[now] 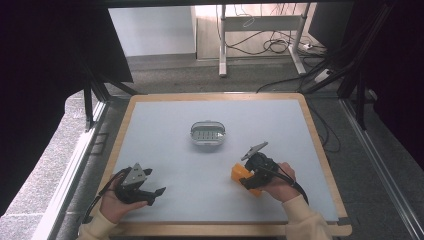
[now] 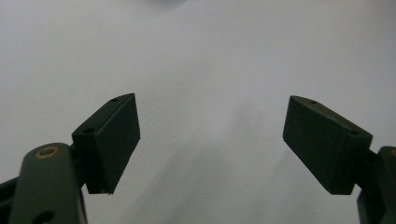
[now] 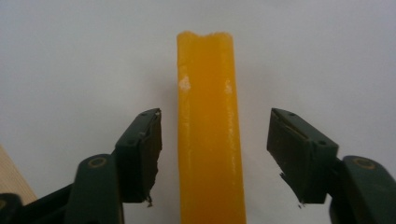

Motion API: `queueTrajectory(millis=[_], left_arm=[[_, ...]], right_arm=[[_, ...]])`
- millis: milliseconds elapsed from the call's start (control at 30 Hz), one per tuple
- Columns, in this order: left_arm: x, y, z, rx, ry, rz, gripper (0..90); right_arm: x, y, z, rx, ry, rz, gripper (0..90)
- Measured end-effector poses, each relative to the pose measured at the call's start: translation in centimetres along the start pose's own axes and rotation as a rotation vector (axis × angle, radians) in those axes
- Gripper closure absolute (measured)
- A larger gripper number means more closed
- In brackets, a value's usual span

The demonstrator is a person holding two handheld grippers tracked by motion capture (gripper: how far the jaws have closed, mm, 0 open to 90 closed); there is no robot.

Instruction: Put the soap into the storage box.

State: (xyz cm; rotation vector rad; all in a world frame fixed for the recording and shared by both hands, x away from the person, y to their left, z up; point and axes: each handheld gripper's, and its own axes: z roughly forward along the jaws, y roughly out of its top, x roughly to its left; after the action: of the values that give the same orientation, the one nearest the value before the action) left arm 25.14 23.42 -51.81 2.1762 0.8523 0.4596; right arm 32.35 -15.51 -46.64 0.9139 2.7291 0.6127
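Note:
An orange flat block stands on edge between the jaws of my right gripper, with a gap on each side, so the gripper is open around it. From above, the orange block lies at the front right of the table, just ahead of the right gripper and the hand that holds it. A clear oval lidded container sits at the middle of the mat. At the front left, my left gripper is open over bare mat, and its jaws stand wide apart with nothing between them.
The grey mat covers a table with a wooden rim. A strip of that wood shows at the lower left of the right gripper view. Beyond the table lie floor cables and white desk legs.

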Motion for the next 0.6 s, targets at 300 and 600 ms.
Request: queueTrajectory(millis=[300,600], left_arm=[[0.0,0.0,0.0,-0.002,0.002,0.001,18.9],[0.1,-0.1,-0.1,-0.004,0.004,0.0,18.9]], right_arm=[[0.0,0.2,1.8,0.092,0.026,-0.012,56.7],[0.0,0.3,2.0,0.111,0.042,-0.005,61.6]])
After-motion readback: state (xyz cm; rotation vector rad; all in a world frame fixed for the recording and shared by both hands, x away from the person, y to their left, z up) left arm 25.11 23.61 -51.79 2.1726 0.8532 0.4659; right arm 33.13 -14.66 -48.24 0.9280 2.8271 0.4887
